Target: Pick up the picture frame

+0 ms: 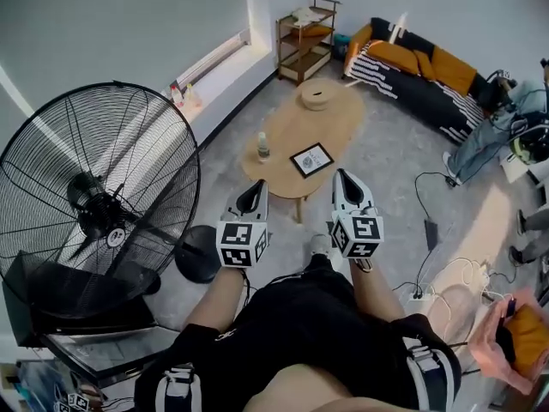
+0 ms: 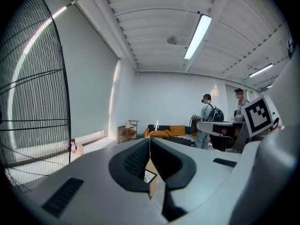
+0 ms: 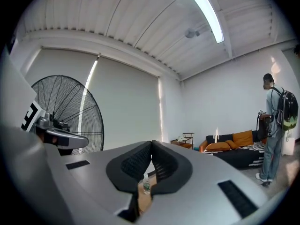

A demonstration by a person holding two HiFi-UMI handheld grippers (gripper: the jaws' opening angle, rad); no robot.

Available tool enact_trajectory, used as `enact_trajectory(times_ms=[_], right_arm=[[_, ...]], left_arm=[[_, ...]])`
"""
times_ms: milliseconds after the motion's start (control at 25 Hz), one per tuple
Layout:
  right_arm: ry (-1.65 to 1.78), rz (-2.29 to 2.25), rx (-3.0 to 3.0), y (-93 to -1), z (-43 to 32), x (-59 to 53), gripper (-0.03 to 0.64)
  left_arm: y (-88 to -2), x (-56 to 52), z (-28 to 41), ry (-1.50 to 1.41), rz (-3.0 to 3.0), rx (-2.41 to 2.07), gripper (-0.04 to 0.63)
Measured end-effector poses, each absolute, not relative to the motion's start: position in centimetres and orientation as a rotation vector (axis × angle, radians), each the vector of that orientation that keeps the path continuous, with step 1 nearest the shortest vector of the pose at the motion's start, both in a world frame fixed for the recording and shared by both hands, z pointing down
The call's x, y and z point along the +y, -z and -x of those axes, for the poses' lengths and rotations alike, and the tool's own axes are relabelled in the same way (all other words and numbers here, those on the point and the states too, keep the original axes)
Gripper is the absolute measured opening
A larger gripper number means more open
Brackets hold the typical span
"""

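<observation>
A black picture frame (image 1: 311, 159) lies flat near the front of a low oval wooden table (image 1: 330, 123); a corner of the frame (image 2: 149, 176) peeks through the gap under the left jaws. My left gripper (image 1: 255, 190) is shut and empty, held in the air short of the table's near left edge. My right gripper (image 1: 343, 181) is also shut and empty, just short of the table's near right edge, close to the frame. In the right gripper view a small bottle (image 3: 146, 184) shows through the jaw gap.
A small bottle (image 1: 263, 148) and a round woven object (image 1: 316, 94) stand on the table. A large black floor fan (image 1: 94, 204) is at the left. A sofa (image 1: 412, 71) and a shelf (image 1: 307, 39) are at the back. Cables (image 1: 429, 256) lie on the floor at right, and a person (image 2: 207, 121) stands near a desk.
</observation>
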State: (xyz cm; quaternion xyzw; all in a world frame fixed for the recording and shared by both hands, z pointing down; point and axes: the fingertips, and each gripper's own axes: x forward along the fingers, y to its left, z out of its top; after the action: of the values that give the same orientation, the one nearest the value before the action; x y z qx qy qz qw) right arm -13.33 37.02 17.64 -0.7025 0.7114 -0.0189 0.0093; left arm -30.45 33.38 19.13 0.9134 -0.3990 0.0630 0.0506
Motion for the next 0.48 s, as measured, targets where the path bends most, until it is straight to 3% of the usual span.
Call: enact_trajectory(times_ms=[480], right_arm=[[0.113, 2.156, 2.243, -18.1, -1.3, 20.1, 0.017]], left_arm=[[-18.3, 17.1, 16.2, -0.237, -2.766, -1.287, 0.023]])
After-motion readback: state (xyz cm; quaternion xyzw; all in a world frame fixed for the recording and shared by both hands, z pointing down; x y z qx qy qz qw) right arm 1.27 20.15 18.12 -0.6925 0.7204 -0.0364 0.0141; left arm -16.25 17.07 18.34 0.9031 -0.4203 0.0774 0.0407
